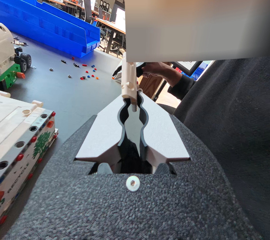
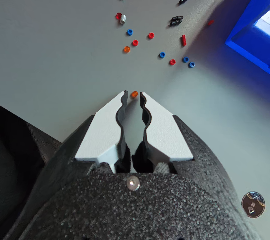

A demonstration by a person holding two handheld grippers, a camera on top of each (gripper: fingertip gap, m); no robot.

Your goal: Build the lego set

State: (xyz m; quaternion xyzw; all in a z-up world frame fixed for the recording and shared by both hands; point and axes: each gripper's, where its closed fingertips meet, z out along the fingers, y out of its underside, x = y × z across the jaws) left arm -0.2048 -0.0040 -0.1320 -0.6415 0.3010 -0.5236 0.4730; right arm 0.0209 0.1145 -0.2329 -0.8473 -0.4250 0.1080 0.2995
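Observation:
My left gripper [image 1: 133, 98] is shut on a white lego beam [image 1: 129, 77] and holds it upright above the grey table [image 1: 65, 95]. The white lego truck body [image 1: 24, 135] with a green tree print lies at the left, and a green and white truck with black wheels [image 1: 13, 63] stands behind it. My right gripper [image 2: 132, 94] is open, tips low over the table, with a small orange round stud [image 2: 134, 94] lying between them. It also shows far off in the left wrist view [image 1: 118, 72], held by a hand.
Several small red, blue, grey and black pieces [image 2: 160, 38] lie scattered on the table ahead of the right gripper. A second orange stud [image 2: 126, 49] lies among them. A long blue bin [image 1: 48, 25] stands at the back; it shows at the right in the right wrist view [image 2: 251, 38]. My hands' fingertips stand some 30 cm from each other.

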